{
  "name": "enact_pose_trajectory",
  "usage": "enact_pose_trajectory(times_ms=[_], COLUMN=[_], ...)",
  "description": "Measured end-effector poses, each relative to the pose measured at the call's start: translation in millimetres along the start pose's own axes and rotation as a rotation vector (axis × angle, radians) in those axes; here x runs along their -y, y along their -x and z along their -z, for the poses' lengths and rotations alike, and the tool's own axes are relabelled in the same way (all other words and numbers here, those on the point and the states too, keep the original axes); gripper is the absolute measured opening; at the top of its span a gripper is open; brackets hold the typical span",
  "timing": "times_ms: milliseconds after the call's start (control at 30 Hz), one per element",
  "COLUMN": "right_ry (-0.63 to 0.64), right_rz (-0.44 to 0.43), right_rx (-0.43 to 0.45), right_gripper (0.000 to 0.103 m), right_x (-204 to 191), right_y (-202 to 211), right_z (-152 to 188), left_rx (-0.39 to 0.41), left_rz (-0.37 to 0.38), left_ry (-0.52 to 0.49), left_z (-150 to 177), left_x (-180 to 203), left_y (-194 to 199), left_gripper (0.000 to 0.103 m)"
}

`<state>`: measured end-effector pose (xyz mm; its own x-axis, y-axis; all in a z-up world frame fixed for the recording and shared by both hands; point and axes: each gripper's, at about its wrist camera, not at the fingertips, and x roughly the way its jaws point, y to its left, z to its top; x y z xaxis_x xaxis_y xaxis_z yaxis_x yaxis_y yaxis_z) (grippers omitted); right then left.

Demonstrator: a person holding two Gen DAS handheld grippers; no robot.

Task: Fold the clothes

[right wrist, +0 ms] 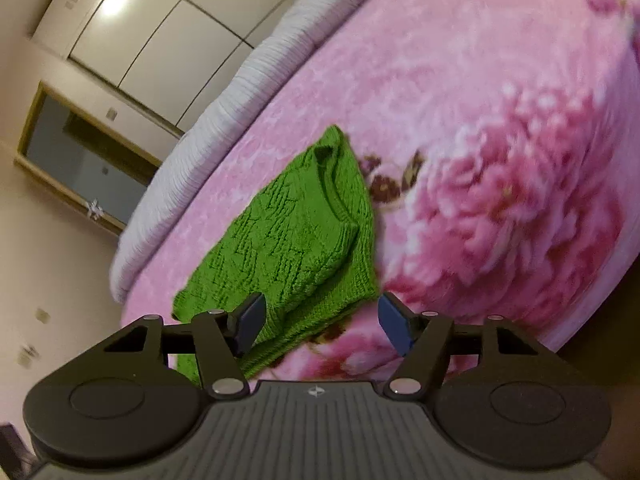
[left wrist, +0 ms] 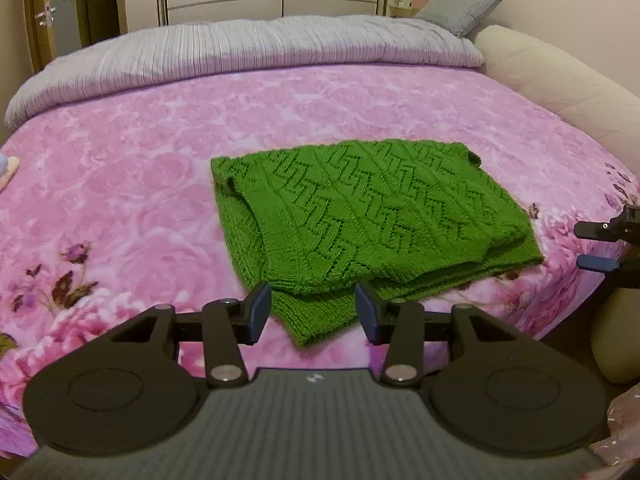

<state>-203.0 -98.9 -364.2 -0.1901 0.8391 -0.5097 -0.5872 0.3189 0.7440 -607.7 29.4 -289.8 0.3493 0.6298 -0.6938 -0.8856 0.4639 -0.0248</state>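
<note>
A small pale object is cut off by the left frame edge of the left wrist view and cannot be identified. A folded green cable-knit sweater is seen lying on a bed covered by a pink rose-patterned plush blanket, near the bed's front edge. Its long axis is laid across the bed from left to right, slightly angled, with one narrow ribbed corner pointed toward the left gripper. That gripper's blue-padded fingers are held spread apart just above that corner, nothing pinched between them. A rolled grey ribbed duvet is stretched along the bed's far side. At the right edge, the right gripper is only partly seen; in its own tilted, blurred view its fingers are spread wide beside the sweater's edge, its neckline end turned away.
</note>
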Motion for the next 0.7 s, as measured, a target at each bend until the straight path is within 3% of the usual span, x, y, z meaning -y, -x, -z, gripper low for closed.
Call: enact_pose_trajectory(times_ms=[433, 700], right_ry=[-0.030, -0.157], right_rz=[0.050, 0.014], right_rx=[-0.041, -0.050], right_gripper=[0.061, 0.062], right_x=[17, 39], right_y=[-53, -80], right_z=[-24, -35], left_rx=[-0.046, -0.052], left_rz=[0.056, 0.076], left_ry=[0.034, 0.094], left_z=[-7, -8], left_x=[-10, -24], left_y=[-49, -65], left_gripper=[0.041, 0.041])
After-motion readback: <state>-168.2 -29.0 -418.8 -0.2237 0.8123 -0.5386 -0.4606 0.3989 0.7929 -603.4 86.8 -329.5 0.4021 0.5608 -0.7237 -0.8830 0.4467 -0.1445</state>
